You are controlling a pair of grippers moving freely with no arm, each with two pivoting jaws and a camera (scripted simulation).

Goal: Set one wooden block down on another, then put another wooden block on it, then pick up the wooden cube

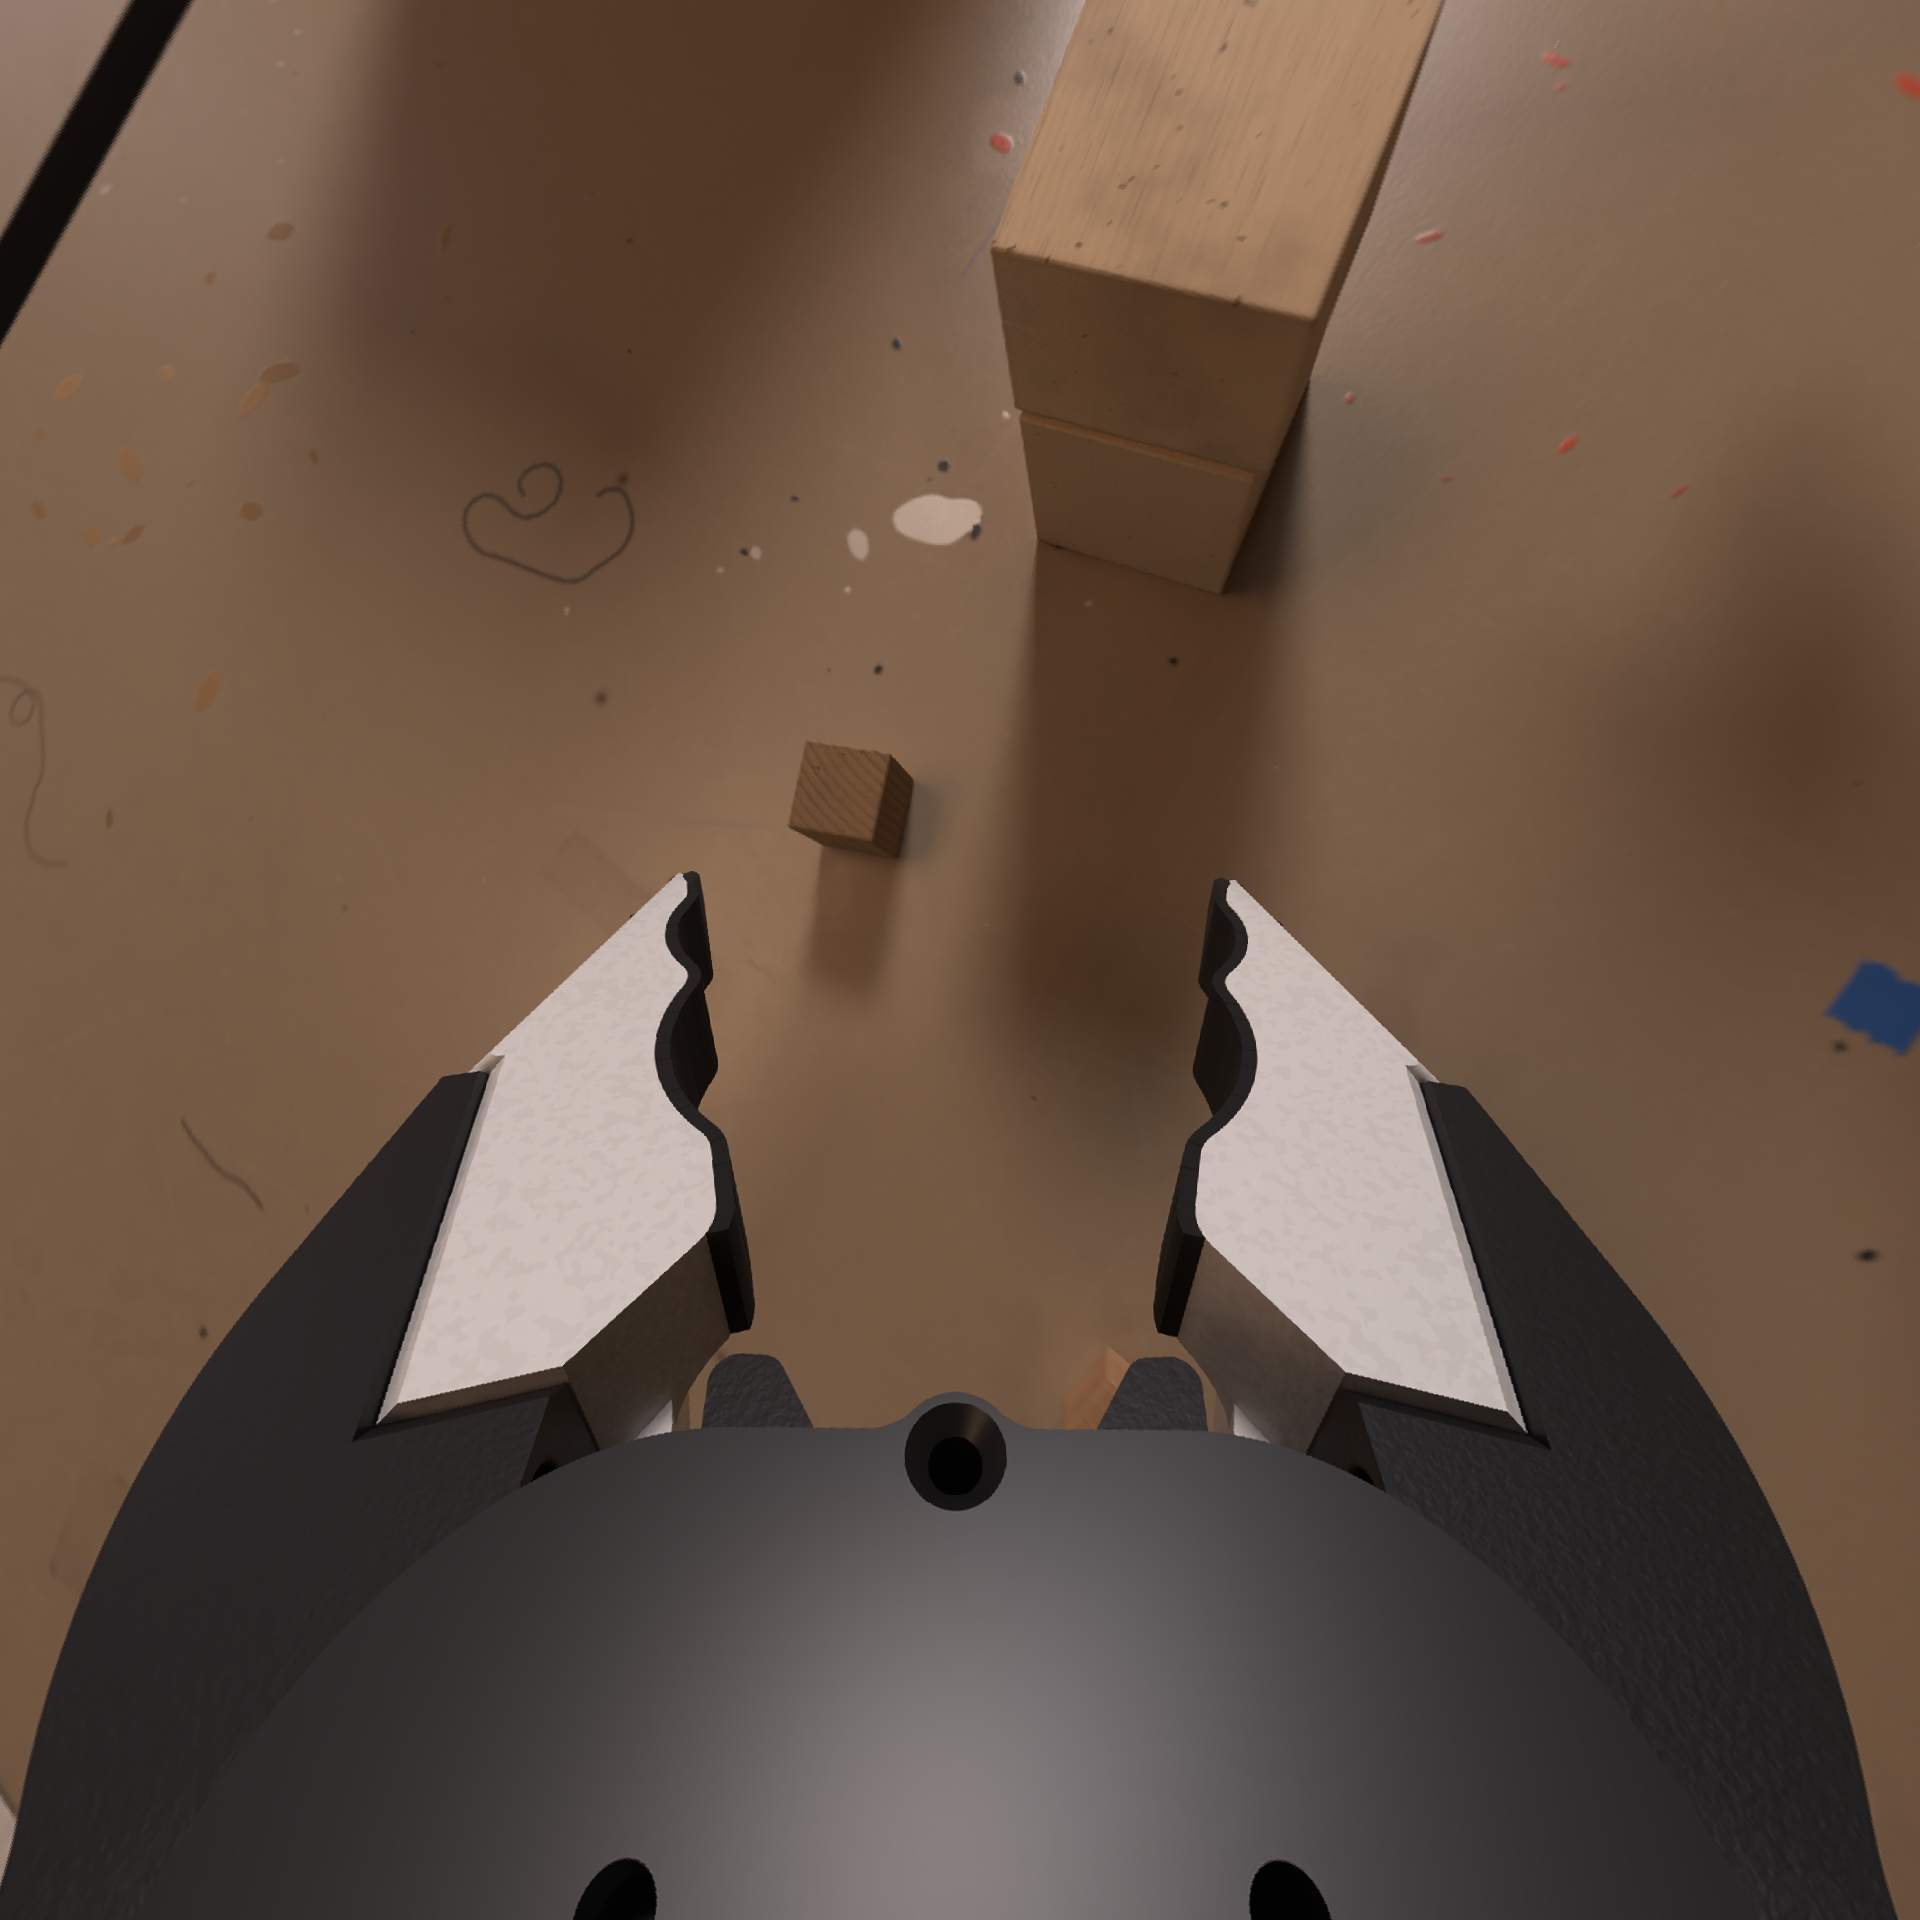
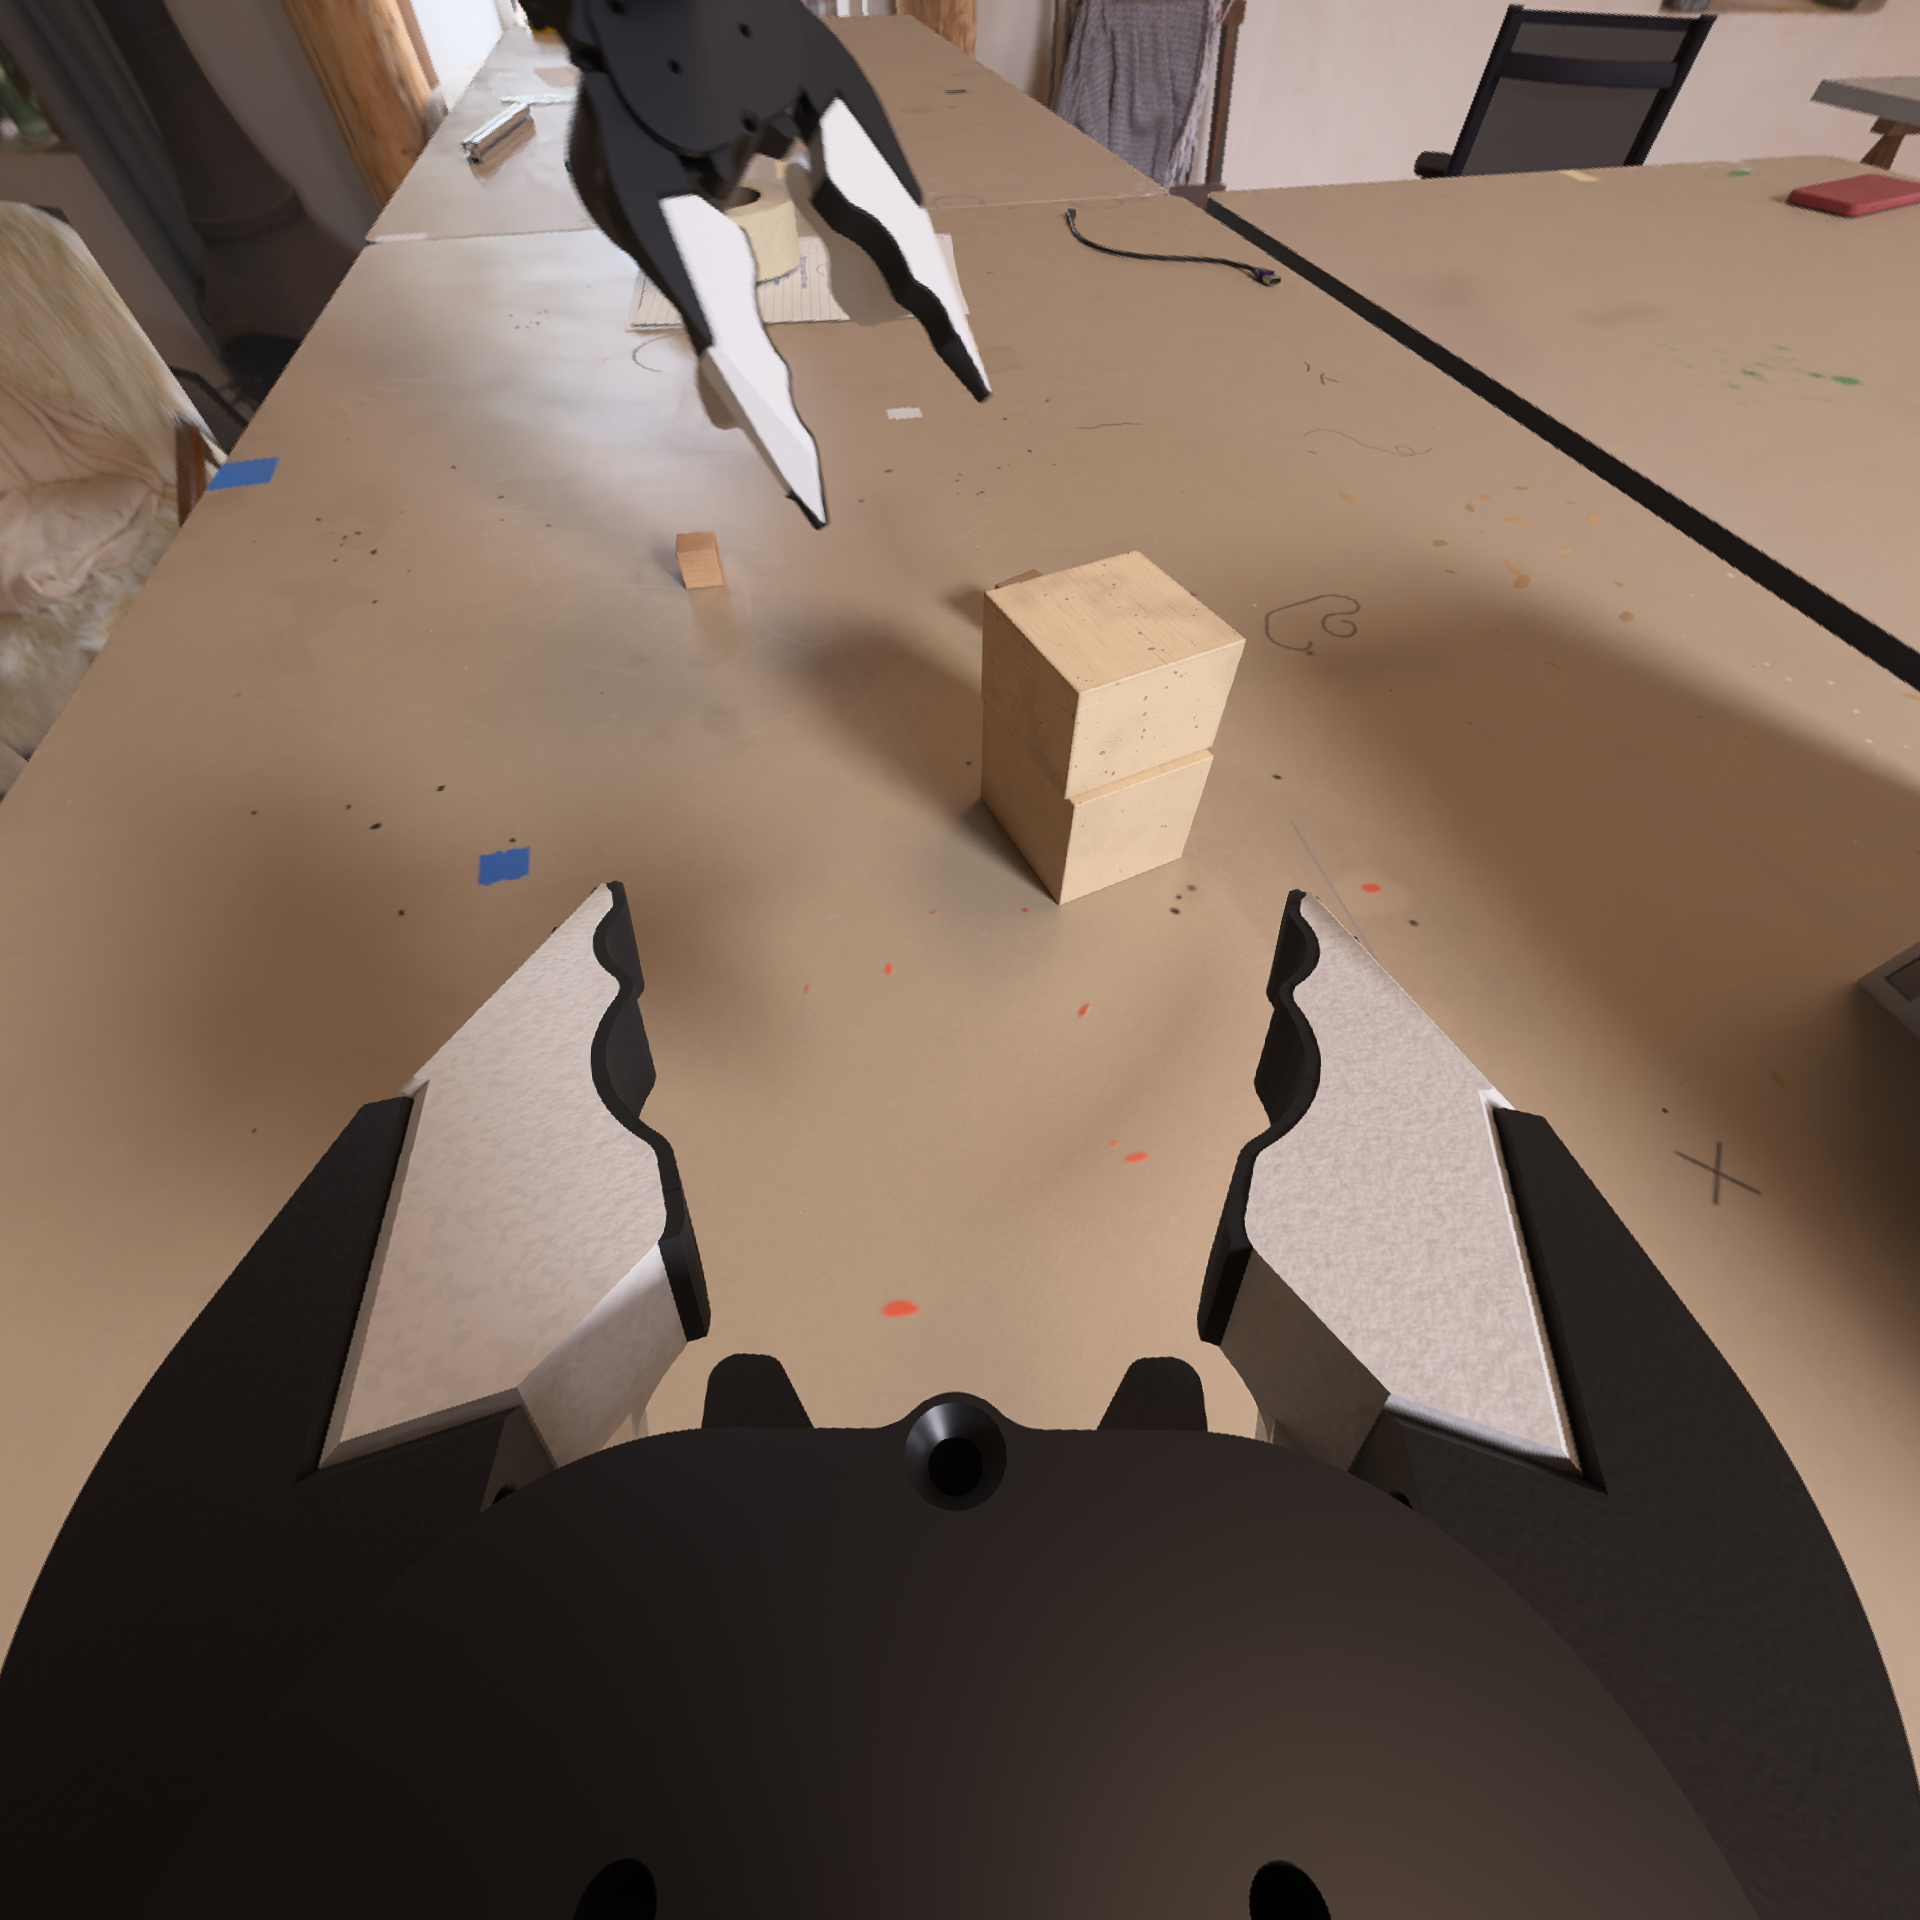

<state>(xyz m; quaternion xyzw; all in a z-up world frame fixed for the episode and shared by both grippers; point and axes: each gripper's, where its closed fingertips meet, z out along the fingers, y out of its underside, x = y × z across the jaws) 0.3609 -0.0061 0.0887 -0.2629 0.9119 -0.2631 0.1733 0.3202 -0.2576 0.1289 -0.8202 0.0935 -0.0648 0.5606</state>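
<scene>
Two pale wooden blocks are stacked on the brown table; the upper block (image 1: 1195, 208) (image 2: 1117, 665) lies on the lower block (image 1: 1138, 509) (image 2: 1117, 831). A sliver of wood (image 2: 1023, 577) shows behind the stack. A small darker wooden cube (image 1: 850, 798) (image 2: 698, 559) sits alone on the table. My left gripper (image 1: 956, 885) is open and empty, above the table, with the cube just ahead of its left fingertip. It also shows in the right wrist view (image 2: 899, 454), hovering beyond the cube. My right gripper (image 2: 956, 891) is open and empty, a short way before the stack.
Blue tape patches (image 2: 504, 864) (image 1: 1875, 1006) are stuck to the table. A tape roll (image 2: 764, 223) on paper, a black cable (image 2: 1164, 249) and a dark gap between tables (image 2: 1558, 436) lie farther back. A grey object (image 2: 1891, 987) pokes in at the right edge.
</scene>
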